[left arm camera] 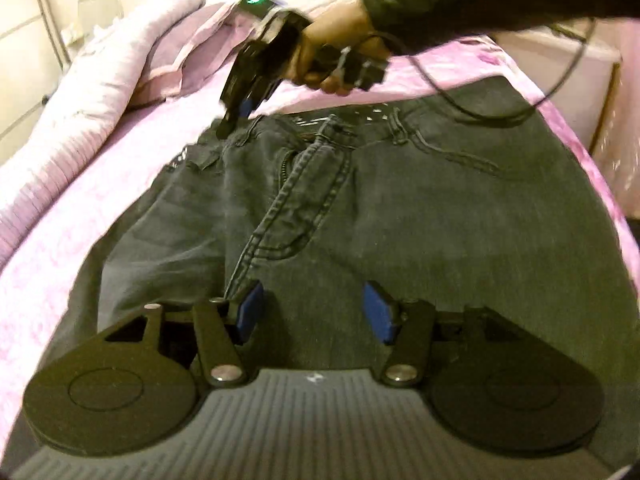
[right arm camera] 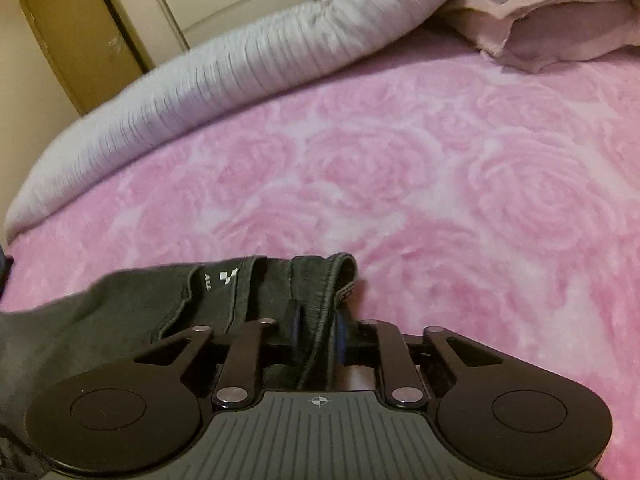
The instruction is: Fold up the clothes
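Dark grey jeans (left arm camera: 360,208) lie front side up on a pink bed, the waistband at the far end. My left gripper (left arm camera: 314,312) is open and hovers just over the crotch area, blue pads (left arm camera: 252,308) apart, holding nothing. My right gripper (left arm camera: 234,118) appears in the left wrist view at the waistband's far left corner. In the right wrist view it (right arm camera: 318,330) is shut on the jeans' waistband (right arm camera: 316,280), the cloth pinched between its fingers and slightly raised off the blanket.
The pink rose-patterned blanket (right arm camera: 440,168) covers the bed. A rolled grey-white duvet (right arm camera: 200,76) runs along the far side, a mauve pillow (right arm camera: 560,28) beside it. A wooden door (right arm camera: 76,36) and wardrobe stand behind. A cable (left arm camera: 500,108) trails over the jeans.
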`<action>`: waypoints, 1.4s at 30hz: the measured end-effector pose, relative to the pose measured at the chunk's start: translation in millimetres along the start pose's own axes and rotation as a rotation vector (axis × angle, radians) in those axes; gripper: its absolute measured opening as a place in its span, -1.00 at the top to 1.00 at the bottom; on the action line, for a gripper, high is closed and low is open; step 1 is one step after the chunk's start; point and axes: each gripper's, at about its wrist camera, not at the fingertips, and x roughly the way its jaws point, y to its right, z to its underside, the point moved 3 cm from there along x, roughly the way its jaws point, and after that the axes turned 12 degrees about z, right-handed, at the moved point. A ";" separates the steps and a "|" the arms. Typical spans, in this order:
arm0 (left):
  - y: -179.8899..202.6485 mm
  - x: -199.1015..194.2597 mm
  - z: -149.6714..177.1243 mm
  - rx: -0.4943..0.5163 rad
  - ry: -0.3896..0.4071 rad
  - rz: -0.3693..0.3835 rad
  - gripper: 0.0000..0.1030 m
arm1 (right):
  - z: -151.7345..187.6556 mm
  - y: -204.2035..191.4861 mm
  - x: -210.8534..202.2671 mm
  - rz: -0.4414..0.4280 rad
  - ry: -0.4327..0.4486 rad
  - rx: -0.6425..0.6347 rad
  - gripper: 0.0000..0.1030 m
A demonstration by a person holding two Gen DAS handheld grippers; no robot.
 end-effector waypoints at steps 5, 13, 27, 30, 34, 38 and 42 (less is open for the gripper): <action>9.3 -28.3 -8.4 0.000 0.051 -0.038 -0.01 | 31.8 4.9 -83.6 -0.043 0.086 0.033 0.26; 62.6 -67.4 -11.1 -0.034 0.122 0.042 -0.16 | 153.2 -13.2 -197.7 -0.094 -0.002 0.026 -0.06; 185.5 -15.2 -1.7 0.064 0.022 0.120 -0.33 | 237.2 24.8 -235.4 -0.086 0.060 0.409 0.69; 190.9 -18.5 -18.6 0.022 0.071 0.183 -0.28 | 236.9 61.4 -249.9 0.004 0.067 0.458 0.69; 189.0 -26.0 -19.4 0.011 0.082 0.177 -0.27 | 239.7 70.9 -246.5 0.015 -0.014 0.442 0.61; 161.4 -60.0 -4.9 -0.073 0.109 0.103 -0.27 | 228.5 61.3 -267.2 0.098 0.041 0.331 0.37; 133.5 -118.4 44.2 -0.160 0.067 -0.112 -0.27 | 222.5 37.2 -285.2 0.212 0.132 0.193 0.22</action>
